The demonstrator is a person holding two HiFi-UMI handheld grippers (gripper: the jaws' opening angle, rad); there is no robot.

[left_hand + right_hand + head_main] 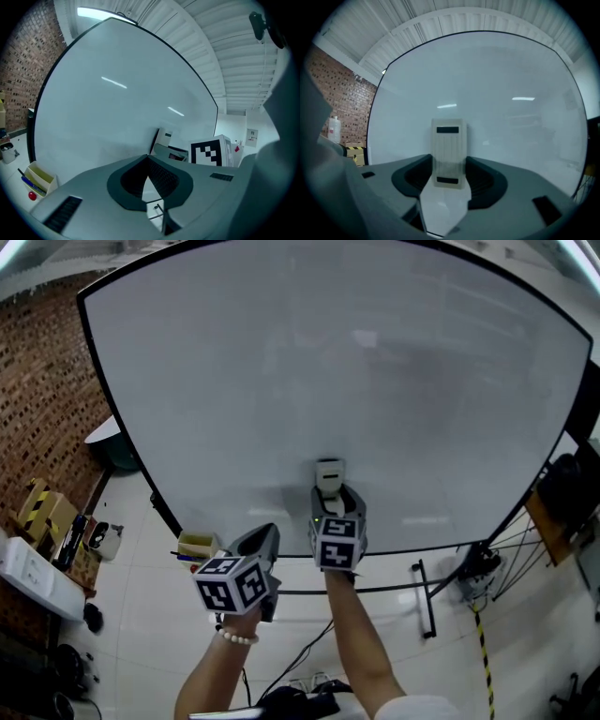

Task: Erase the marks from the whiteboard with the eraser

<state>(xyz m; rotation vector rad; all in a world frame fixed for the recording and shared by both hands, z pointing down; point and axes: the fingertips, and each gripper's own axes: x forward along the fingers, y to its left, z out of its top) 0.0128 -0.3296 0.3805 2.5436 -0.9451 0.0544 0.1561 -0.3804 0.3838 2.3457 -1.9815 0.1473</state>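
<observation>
Just above the whiteboard [356, 362]'s 6 o'clock edge, the right gripper [449, 174] jaws clamp the eraser [449, 147] (left gripper [149, 163] jaws together), board stretching wide above.

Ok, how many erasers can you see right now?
1. The eraser is clamped in the right gripper, held up against the whiteboard near its lower edge. The yellow box by the board's lower left corner could hide another.
</observation>
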